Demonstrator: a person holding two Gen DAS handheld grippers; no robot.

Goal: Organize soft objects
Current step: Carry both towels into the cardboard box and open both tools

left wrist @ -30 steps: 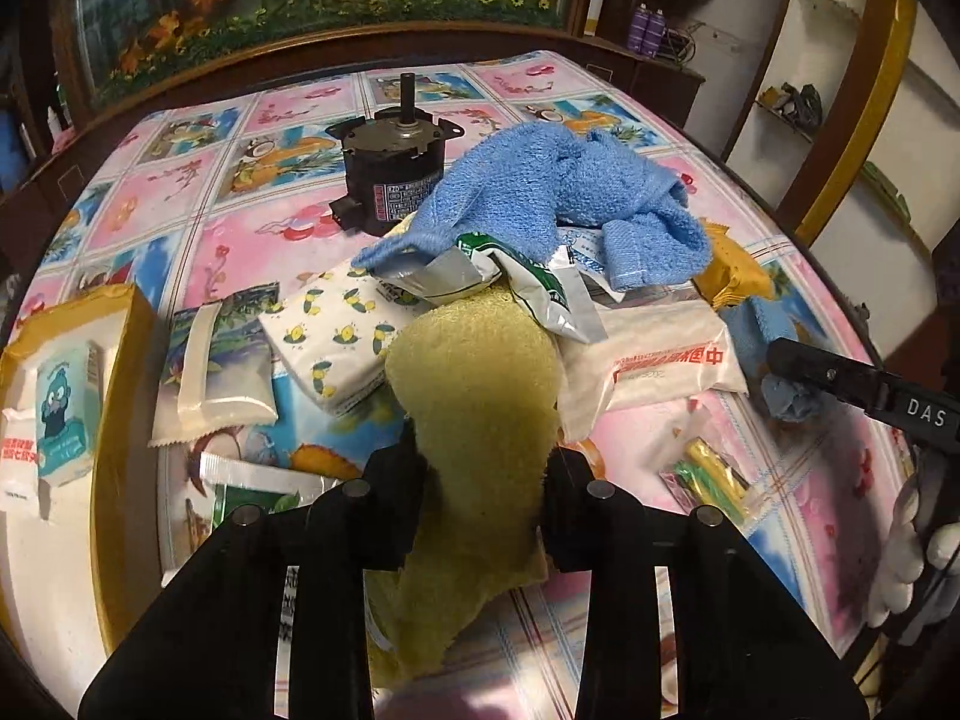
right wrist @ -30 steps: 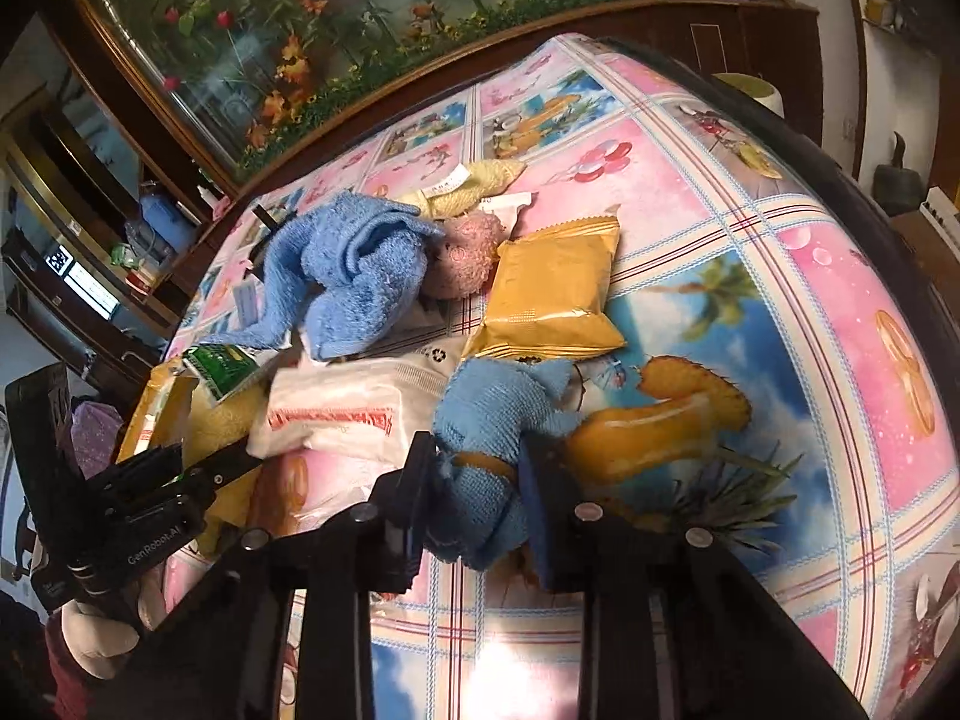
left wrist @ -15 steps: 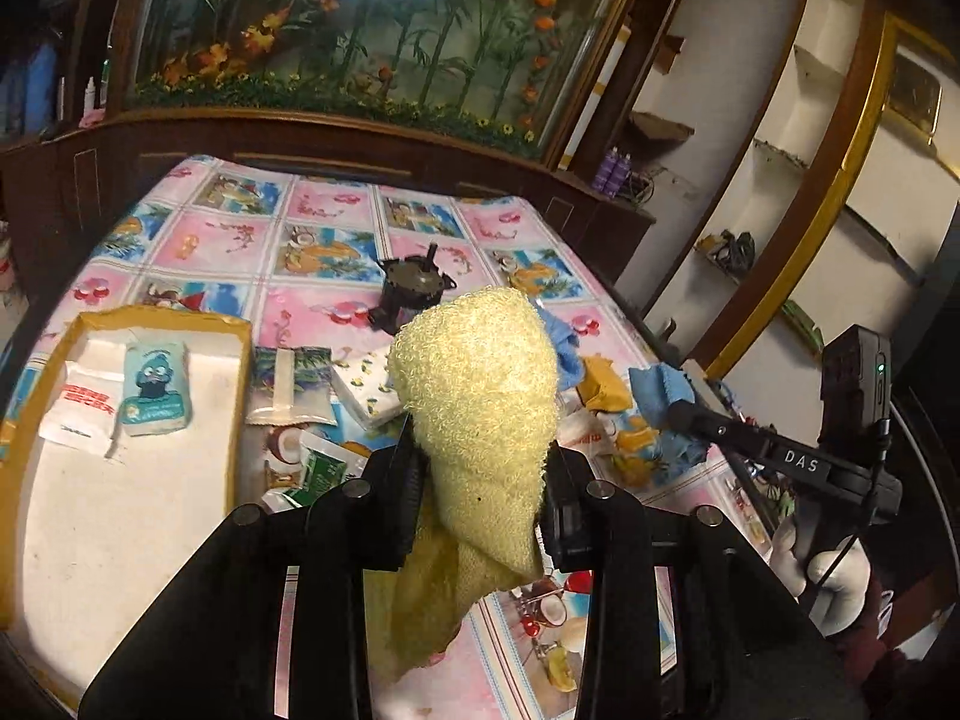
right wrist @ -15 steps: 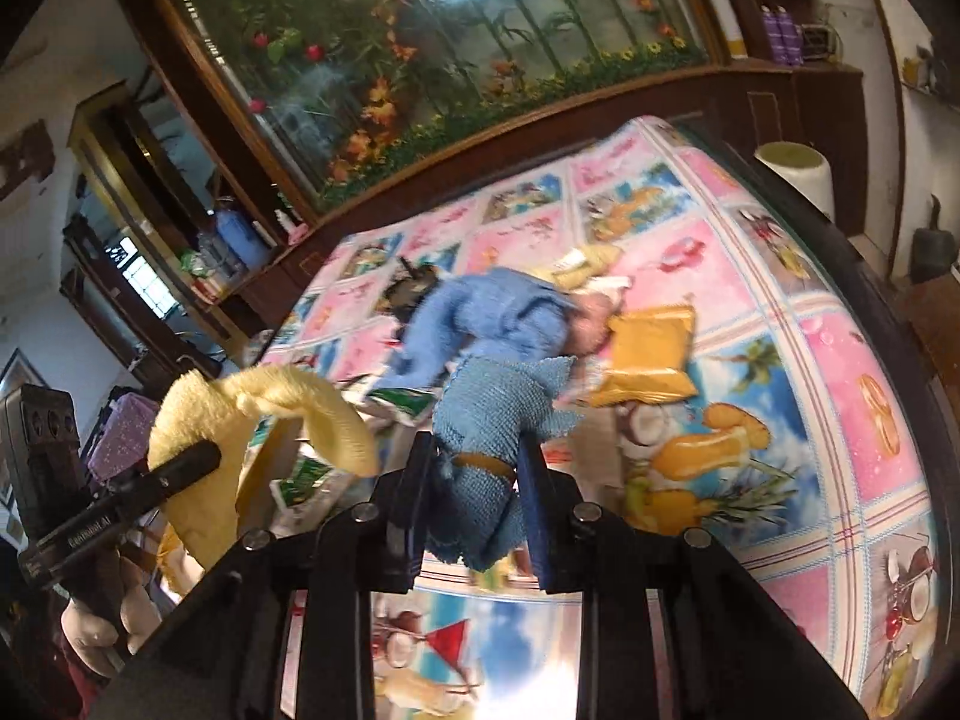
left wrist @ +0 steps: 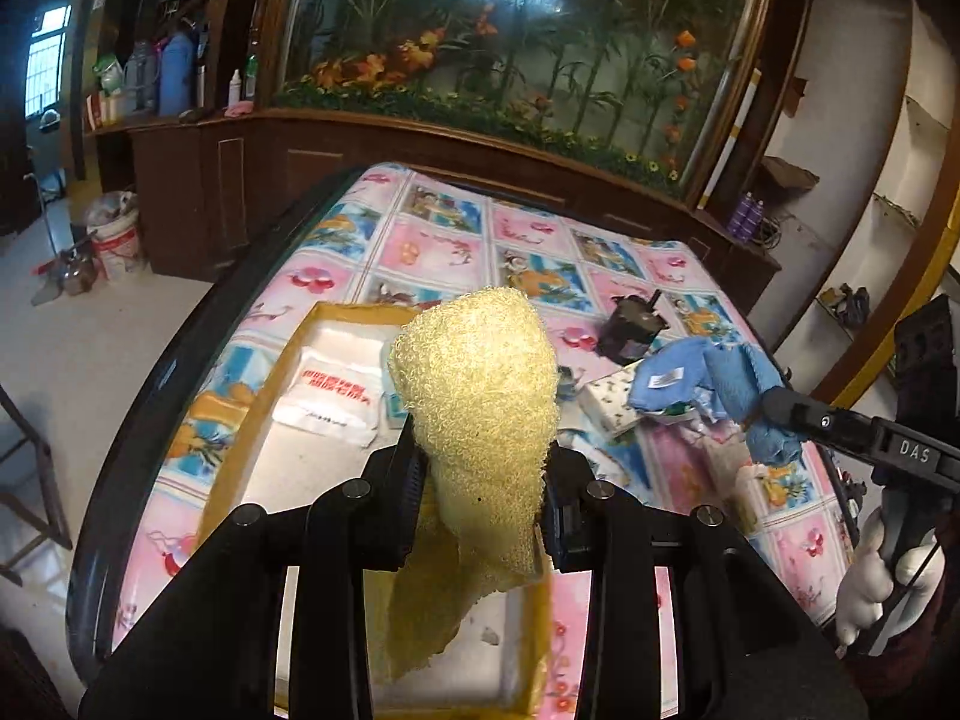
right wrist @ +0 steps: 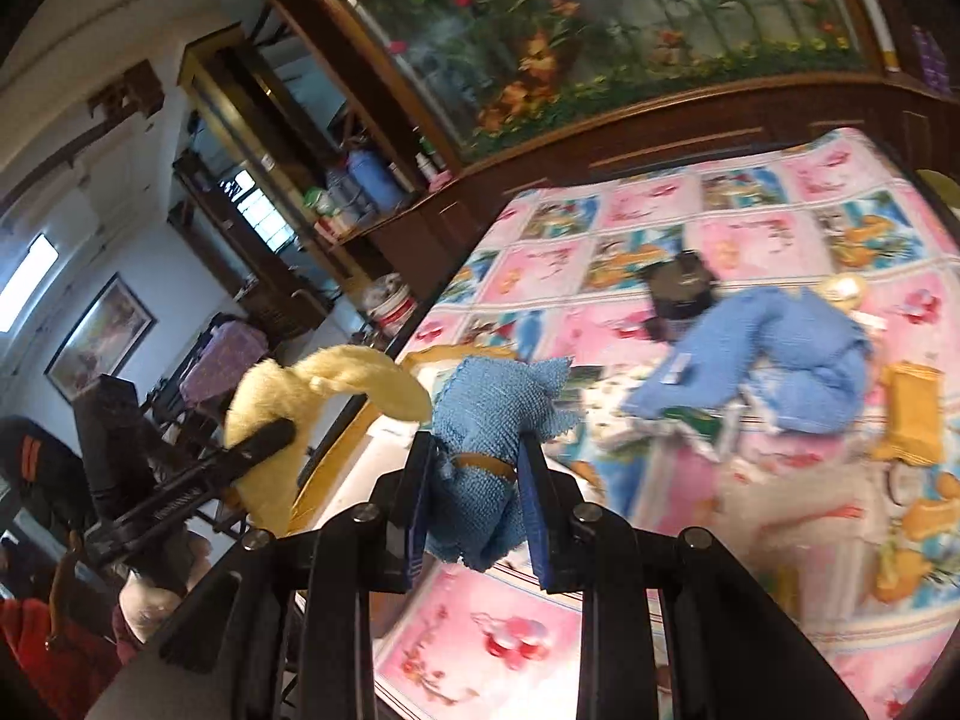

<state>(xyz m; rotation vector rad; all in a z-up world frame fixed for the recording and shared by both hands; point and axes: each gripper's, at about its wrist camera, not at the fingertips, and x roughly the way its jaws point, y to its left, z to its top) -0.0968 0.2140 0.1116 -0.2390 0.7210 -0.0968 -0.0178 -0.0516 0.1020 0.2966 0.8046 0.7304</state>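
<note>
A flower mural spans the back wall above dark wood cabinets; a bright window lights the pale floor.

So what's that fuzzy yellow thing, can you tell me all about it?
It's a yellow cloth, nubbly and soft like a washcloth, bunched into a rounded lump on top with a thinner flap hanging below. The left gripper has its jaws squeezed on its middle, lifting it above the yellow-rimmed tray on the table. Only the jaws touch it.
</note>
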